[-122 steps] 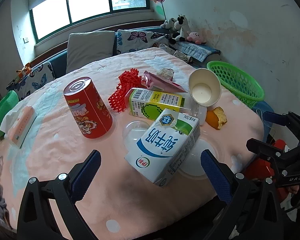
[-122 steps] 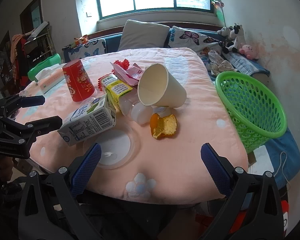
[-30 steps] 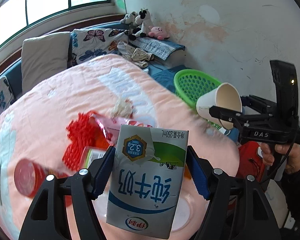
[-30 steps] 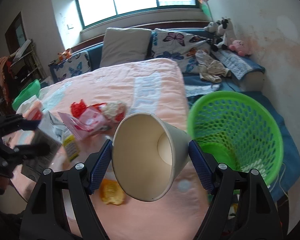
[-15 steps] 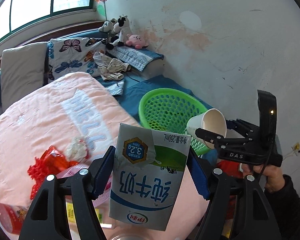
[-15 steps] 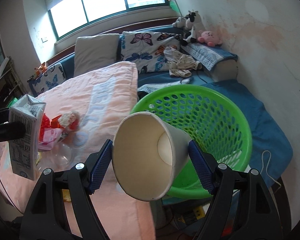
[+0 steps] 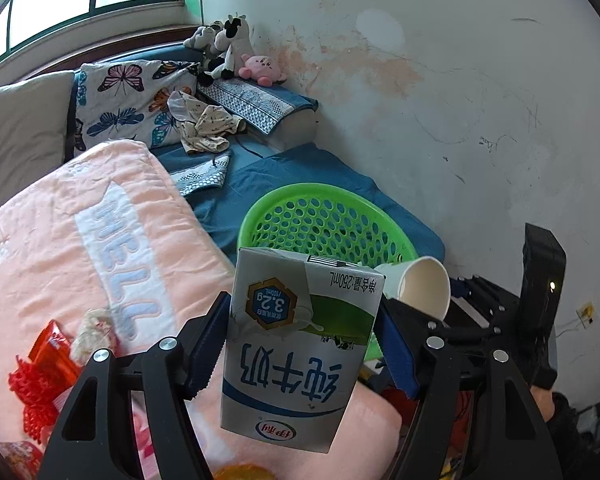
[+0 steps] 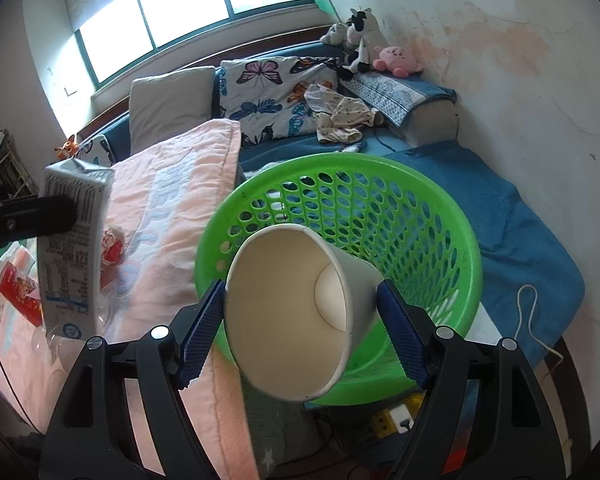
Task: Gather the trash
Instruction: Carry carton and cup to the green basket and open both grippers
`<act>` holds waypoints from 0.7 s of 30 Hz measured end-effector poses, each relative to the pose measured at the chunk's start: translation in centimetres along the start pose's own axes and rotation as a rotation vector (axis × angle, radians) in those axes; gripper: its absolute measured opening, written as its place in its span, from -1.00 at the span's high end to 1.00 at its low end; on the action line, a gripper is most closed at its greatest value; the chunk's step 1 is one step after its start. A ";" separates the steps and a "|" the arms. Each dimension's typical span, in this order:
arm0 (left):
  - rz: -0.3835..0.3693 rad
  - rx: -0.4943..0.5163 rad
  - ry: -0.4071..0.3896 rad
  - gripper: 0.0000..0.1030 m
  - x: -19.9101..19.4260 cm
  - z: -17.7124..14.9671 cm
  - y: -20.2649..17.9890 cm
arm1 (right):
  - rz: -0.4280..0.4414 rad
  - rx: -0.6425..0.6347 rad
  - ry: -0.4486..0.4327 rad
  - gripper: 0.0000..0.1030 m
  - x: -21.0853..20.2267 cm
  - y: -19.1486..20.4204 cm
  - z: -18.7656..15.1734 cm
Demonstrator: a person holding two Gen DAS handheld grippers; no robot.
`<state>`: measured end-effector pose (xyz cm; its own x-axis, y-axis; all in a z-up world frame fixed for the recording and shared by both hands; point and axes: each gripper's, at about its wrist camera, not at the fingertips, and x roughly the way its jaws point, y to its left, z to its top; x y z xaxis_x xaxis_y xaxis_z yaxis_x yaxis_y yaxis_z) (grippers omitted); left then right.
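My left gripper (image 7: 304, 344) is shut on a white, blue and green milk carton (image 7: 300, 344), held in the air at the near rim of the green mesh basket (image 7: 324, 200). My right gripper (image 8: 300, 320) is shut on a white paper cup (image 8: 296, 316), tilted with its mouth toward the camera, just over the near rim of the basket (image 8: 380, 184). The cup also shows in the left wrist view (image 7: 420, 286), and the carton in the right wrist view (image 8: 74, 248). The basket looks empty inside.
The pink cloth-covered table (image 7: 60, 248) lies left of the basket, with a red mesh sleeve (image 7: 32, 392), a red wrapper (image 7: 50, 350) and an orange peel (image 7: 240, 473) on it. A blue mat (image 8: 520, 220), a sofa with cushions (image 8: 276, 92) and a wall (image 7: 460, 100) surround the basket.
Both grippers have swung further right, away from the table, carrying the carton and the cup. The basket is now closer and directly beneath the cup.
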<state>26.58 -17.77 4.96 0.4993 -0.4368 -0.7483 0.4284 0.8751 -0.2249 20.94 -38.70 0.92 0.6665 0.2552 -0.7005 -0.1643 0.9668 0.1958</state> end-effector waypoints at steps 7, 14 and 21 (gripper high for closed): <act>-0.021 -0.007 -0.004 -0.31 3.2 1.7 -1.9 | -0.027 0.013 0.020 -0.48 0.3 -1.2 -0.8; -0.035 -0.090 0.010 -0.32 6.7 2.7 -1.5 | -0.025 0.042 0.035 -0.48 1.0 -2.2 -1.5; -0.053 -0.106 0.034 -0.48 8.8 2.5 -1.5 | -0.035 0.050 0.035 -0.52 1.4 -2.9 -1.9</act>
<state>32.17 -23.39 0.28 0.4513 -0.4773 -0.7540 0.3707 0.8688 -0.3282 20.98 -41.15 -1.88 0.6451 0.2228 -0.7309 -0.1047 0.9733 0.2042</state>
